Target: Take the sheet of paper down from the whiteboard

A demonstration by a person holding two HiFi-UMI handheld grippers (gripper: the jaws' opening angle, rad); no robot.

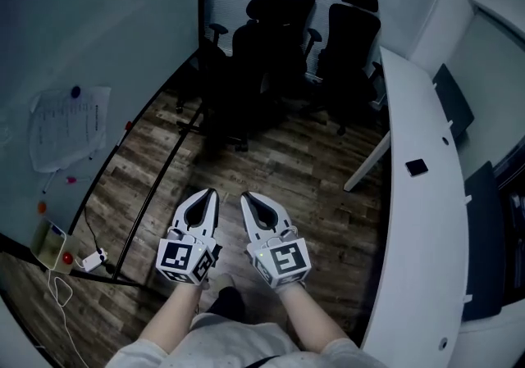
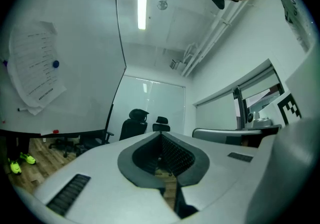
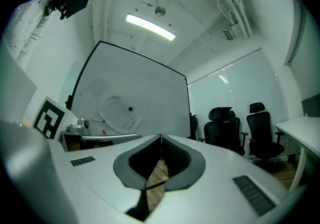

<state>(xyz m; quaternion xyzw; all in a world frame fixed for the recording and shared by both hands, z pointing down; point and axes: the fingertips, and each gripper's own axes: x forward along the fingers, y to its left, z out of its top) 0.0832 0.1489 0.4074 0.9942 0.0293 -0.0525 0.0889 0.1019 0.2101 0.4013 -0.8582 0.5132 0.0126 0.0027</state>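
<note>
White board [image 1: 90,22], one sheet [image 1: 70,124] — two closed hand-held grippers [image 1: 209,193] [image 1: 247,197].

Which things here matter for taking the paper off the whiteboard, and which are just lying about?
For the job: sheet of paper, blue magnet pinning it, whiteboard, left gripper, right gripper, both shut and empty.
Just there: office chairs, white desk, white power plug.
</note>
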